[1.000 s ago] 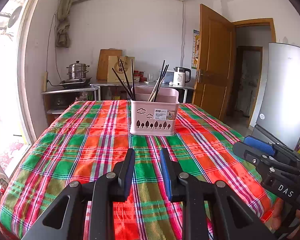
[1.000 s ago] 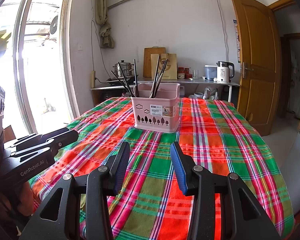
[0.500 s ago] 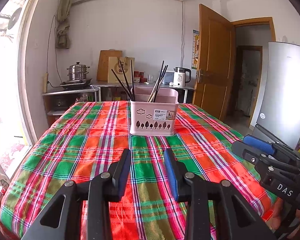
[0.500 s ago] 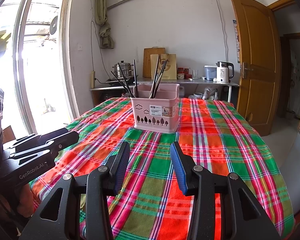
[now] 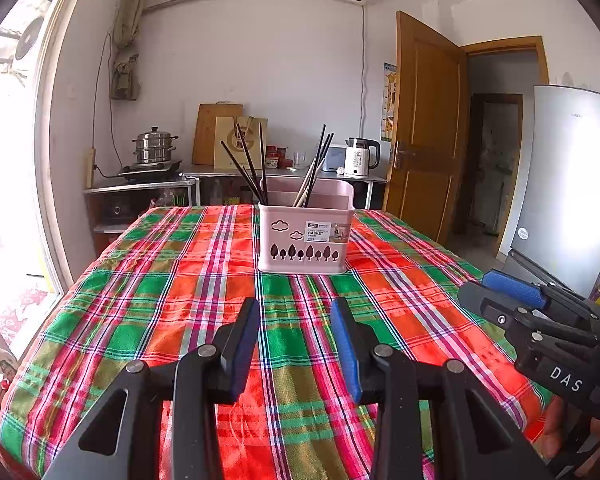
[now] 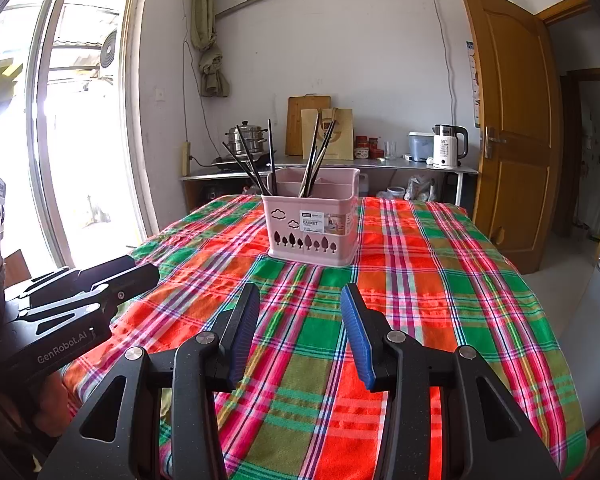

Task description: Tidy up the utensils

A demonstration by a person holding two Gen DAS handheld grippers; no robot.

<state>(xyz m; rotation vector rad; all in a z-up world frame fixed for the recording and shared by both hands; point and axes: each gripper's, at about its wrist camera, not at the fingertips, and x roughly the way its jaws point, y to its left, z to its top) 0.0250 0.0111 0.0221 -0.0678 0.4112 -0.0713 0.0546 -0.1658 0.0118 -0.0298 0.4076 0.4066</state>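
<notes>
A pink utensil basket [image 5: 305, 240] stands in the middle of the plaid-covered table [image 5: 140, 312]; it also shows in the right wrist view [image 6: 313, 232]. Black chopsticks [image 5: 248, 168] lean in its left compartment and several more chopsticks [image 5: 315, 168] in the middle one. My left gripper [image 5: 295, 312] is open and empty above the table's near part, well short of the basket. My right gripper [image 6: 300, 300] is open and empty too, beside it on the right. Each gripper shows in the other's view, the right one [image 5: 500, 296] and the left one [image 6: 132, 276].
A counter [image 6: 340, 168] behind the table holds a steamer pot [image 6: 246, 140], a cutting board, a paper bag and a white kettle [image 6: 446, 152]. A window is on the left, a wooden door [image 6: 512, 128] and a fridge [image 5: 572, 184] on the right.
My left gripper's jaws have opened wider. The right gripper has barely moved.
</notes>
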